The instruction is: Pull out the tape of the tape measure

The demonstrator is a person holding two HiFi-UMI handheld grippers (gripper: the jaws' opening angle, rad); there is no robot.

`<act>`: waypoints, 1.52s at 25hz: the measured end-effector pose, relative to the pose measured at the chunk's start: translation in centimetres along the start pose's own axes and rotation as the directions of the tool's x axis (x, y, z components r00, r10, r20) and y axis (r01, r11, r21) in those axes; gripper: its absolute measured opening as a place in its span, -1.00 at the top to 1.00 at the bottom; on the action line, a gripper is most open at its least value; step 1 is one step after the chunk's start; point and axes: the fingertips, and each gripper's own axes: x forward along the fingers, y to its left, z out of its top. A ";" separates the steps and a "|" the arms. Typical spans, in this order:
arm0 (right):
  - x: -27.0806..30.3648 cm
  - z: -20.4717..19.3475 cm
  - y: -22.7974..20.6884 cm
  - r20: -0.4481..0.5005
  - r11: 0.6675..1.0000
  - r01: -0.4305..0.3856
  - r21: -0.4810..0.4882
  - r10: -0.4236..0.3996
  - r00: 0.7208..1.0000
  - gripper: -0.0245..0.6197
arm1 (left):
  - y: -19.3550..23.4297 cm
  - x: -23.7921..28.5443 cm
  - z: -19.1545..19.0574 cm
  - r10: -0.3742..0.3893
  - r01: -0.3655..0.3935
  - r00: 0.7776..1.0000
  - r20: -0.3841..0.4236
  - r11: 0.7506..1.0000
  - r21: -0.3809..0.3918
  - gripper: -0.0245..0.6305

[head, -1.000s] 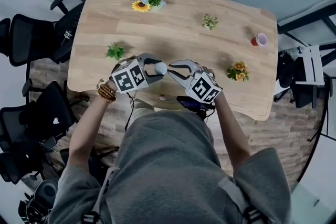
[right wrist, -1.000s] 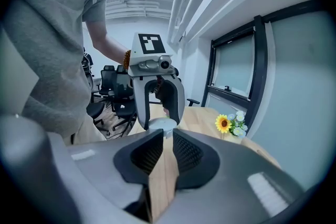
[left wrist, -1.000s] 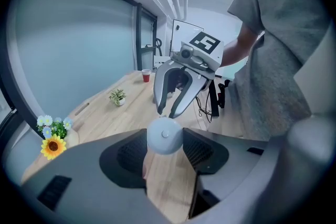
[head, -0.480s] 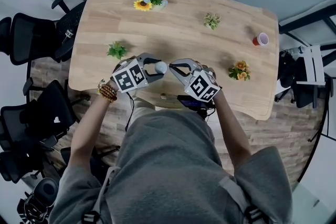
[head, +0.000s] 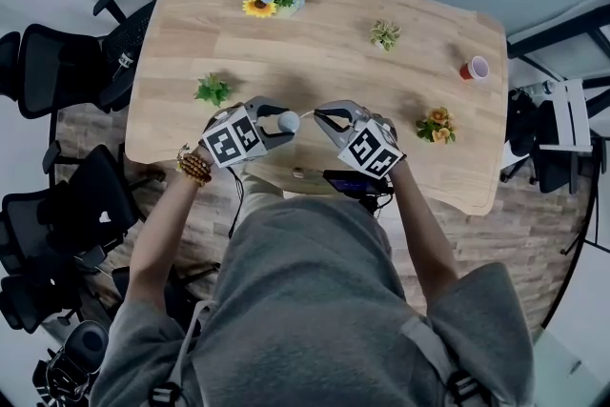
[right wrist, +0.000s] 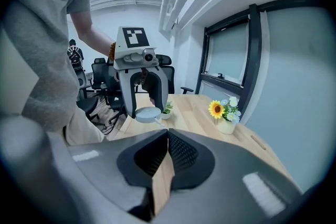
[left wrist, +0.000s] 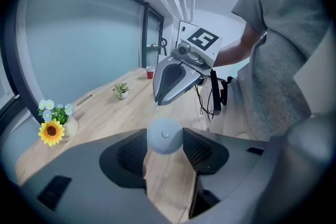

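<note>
A small round pale-grey tape measure (head: 288, 121) hangs above the wooden table's (head: 315, 62) near edge, with my left gripper (head: 280, 122) shut on it. In the left gripper view the case (left wrist: 165, 135) sits between both pads. My right gripper (head: 318, 116) faces it from the right, a short gap away, its jaws shut on the tape's end. In the right gripper view a thin strip of tape (right wrist: 159, 122) runs from the case (right wrist: 147, 113) to the shut jaws of the right gripper (right wrist: 167, 136).
On the table stand a sunflower vase (head: 270, 1), two small green plants (head: 213, 91) (head: 385, 34), orange flowers (head: 436, 127) and a red cup (head: 473, 70). A dark device (head: 355, 182) lies at the near edge. Office chairs (head: 57, 71) crowd the left.
The right gripper has moved a little to the right, away from the tape measure, and the gap between the two grippers has widened. The left gripper has kept its grip.
</note>
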 end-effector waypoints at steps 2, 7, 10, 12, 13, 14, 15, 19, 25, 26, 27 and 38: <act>0.1 -0.3 -0.2 -0.009 1.000 0.004 0.009 -0.004 1.000 0.88 | 0.2 -0.1 0.1 0.005 -0.005 1.000 0.005 1.000 -0.008 0.26; 0.5 -1.4 -0.6 -0.043 0.999 0.024 0.048 -0.022 0.999 0.88 | 0.3 0.2 0.3 0.008 -0.008 1.000 0.004 1.000 -0.006 0.26; 0.4 -2.0 -1.3 -0.068 0.997 0.054 0.054 -0.050 0.996 0.88 | 0.3 0.3 -0.1 0.004 -0.004 1.000 -0.010 1.000 -0.005 0.26; 0.1 -2.5 -1.7 -0.080 0.996 0.073 0.050 -0.069 0.994 0.88 | 0.2 0.2 -0.5 0.003 -0.003 1.000 -0.015 1.000 -0.011 0.26; -0.1 -2.7 -1.9 -0.083 0.996 0.077 0.048 -0.073 0.994 0.88 | 0.2 0.2 -0.6 0.004 -0.004 1.000 -0.014 1.000 -0.015 0.26; -0.2 -2.9 -2.0 -0.086 0.996 0.078 0.045 -0.074 0.994 0.88 | 0.2 0.1 -0.7 0.004 -0.005 1.000 -0.013 1.000 -0.019 0.26; -0.3 -3.1 -2.1 -0.089 0.996 0.080 0.045 -0.075 0.993 0.88 | 0.3 0.1 -0.8 0.005 -0.005 1.000 -0.013 1.000 -0.023 0.26; -0.7 -3.9 -2.4 -0.095 0.994 0.084 0.066 -0.078 0.992 0.88 | 0.2 0.3 -1.0 0.001 -0.001 1.000 -0.019 1.000 -0.029 0.26; -1.1 -4.5 -2.9 -0.101 0.991 0.109 0.081 -0.100 0.990 0.88 | 0.1 0.6 -1.9 -0.005 0.004 1.000 -0.025 1.000 -0.028 0.26; -1.2 -4.6 -3.0 -0.102 0.990 0.111 0.084 -0.102 0.990 0.88 | 0.1 0.6 -1.8 -0.007 0.006 1.000 -0.023 0.999 -0.031 0.26; -1.2 -4.7 -3.1 -0.103 0.990 0.113 0.088 -0.104 0.989 0.88 | 0.1 0.5 -1.7 -0.008 0.007 1.000 -0.020 0.999 -0.035 0.26; -1.2 -5.6 -3.2 -0.126 0.988 0.120 0.100 -0.107 0.986 0.88 | 0.0 0.7 -1.9 -0.016 0.015 1.000 -0.023 0.999 -0.050 0.26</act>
